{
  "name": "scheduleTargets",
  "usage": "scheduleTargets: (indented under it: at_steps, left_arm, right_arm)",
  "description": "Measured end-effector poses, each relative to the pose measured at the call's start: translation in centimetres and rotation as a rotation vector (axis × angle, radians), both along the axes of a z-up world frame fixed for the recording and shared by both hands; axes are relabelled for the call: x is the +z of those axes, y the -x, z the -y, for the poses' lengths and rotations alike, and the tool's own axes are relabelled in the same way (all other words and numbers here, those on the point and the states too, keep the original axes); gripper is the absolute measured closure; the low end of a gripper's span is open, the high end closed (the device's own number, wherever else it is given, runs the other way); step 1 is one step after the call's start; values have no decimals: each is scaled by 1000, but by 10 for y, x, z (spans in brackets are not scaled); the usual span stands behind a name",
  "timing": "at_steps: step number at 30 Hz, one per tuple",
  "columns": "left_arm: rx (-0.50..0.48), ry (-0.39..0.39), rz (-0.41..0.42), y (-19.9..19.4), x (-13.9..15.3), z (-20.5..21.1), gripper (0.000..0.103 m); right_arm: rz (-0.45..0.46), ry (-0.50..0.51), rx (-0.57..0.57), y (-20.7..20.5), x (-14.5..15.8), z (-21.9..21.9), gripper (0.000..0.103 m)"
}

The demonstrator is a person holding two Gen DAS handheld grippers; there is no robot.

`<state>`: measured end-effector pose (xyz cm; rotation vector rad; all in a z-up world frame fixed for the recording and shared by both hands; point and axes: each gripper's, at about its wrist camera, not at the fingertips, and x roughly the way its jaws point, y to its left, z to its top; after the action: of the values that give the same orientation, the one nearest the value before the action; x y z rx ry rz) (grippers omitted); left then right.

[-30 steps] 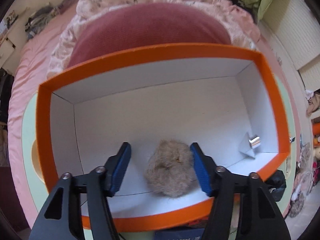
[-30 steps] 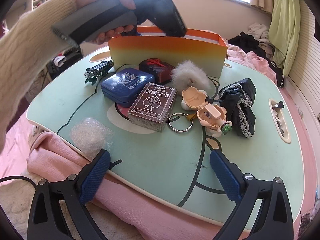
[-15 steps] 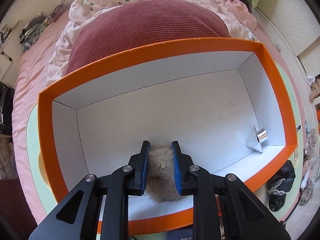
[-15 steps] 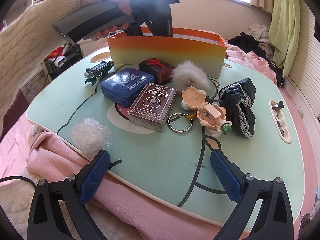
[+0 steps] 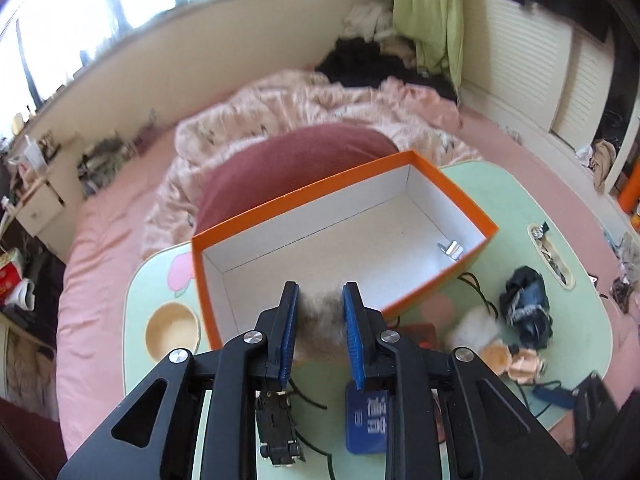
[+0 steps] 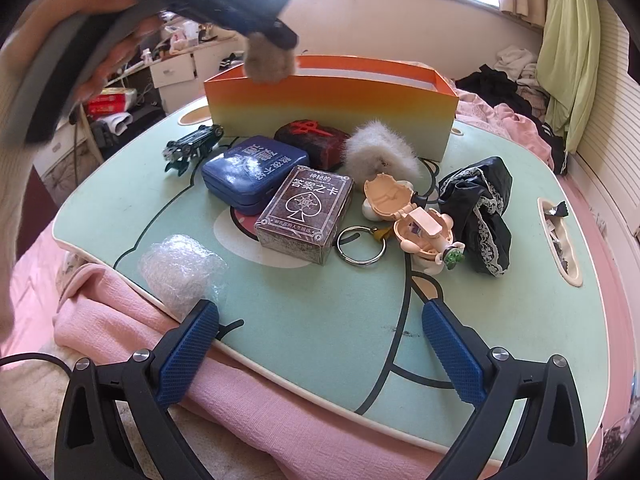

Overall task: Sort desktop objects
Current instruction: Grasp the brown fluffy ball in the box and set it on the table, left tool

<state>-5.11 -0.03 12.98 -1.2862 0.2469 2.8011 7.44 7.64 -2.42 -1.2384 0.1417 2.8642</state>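
Here the right gripper [image 6: 320,344] hangs wide open and empty over the near edge of the mint-green table [image 6: 500,320]. Beyond it sit a card box [image 6: 306,212], blue tin [image 6: 254,172] and white pom-pom [image 6: 380,154]. Farther off, the left gripper [image 5: 319,316] pinches a brown fur ball [image 6: 269,62] above the orange box [image 6: 332,100].

Brown pompom [image 5: 320,320] mostly hidden between claw fingers; hand [image 6: 108,12] blurred.
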Motion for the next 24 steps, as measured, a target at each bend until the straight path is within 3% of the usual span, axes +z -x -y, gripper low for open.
scheduleTargets:
  at_steps: [3, 5, 8, 13, 16, 18, 20, 24]
  left_arm:
    - [1, -12, -34, -14, -8, 3, 67]
    - [11, -11, -47, -19, -12, 6, 34]
    - [27, -25, -132, -33, -16, 9, 19]
    - [42, 14, -116, -43, -37, 13, 19]
    - [63, -57, -120, -58, -43, 32, 19]
    - [98, -141, -104, -74, -49, 58, 19]
    - [126, -194, -59, -87, -61, 74, 19]
    - [113, -267, 19, -111, -88, 86, 19]
  right_arm:
    - [-1, 1, 0, 0, 0, 0, 1]
    - [-2, 0, 0, 0, 1, 1, 1]
    - [-2, 0, -1, 1, 1, 1, 1]
    - [-1, -1, -1, 0, 1, 1, 1]
    - [2, 2, 2, 1, 2, 0, 1]
    - [9, 7, -1, 1, 6, -3, 9]
    - [34, 39, 4, 1, 13, -12, 26]
    - [22, 102, -1, 4, 55, -43, 35]
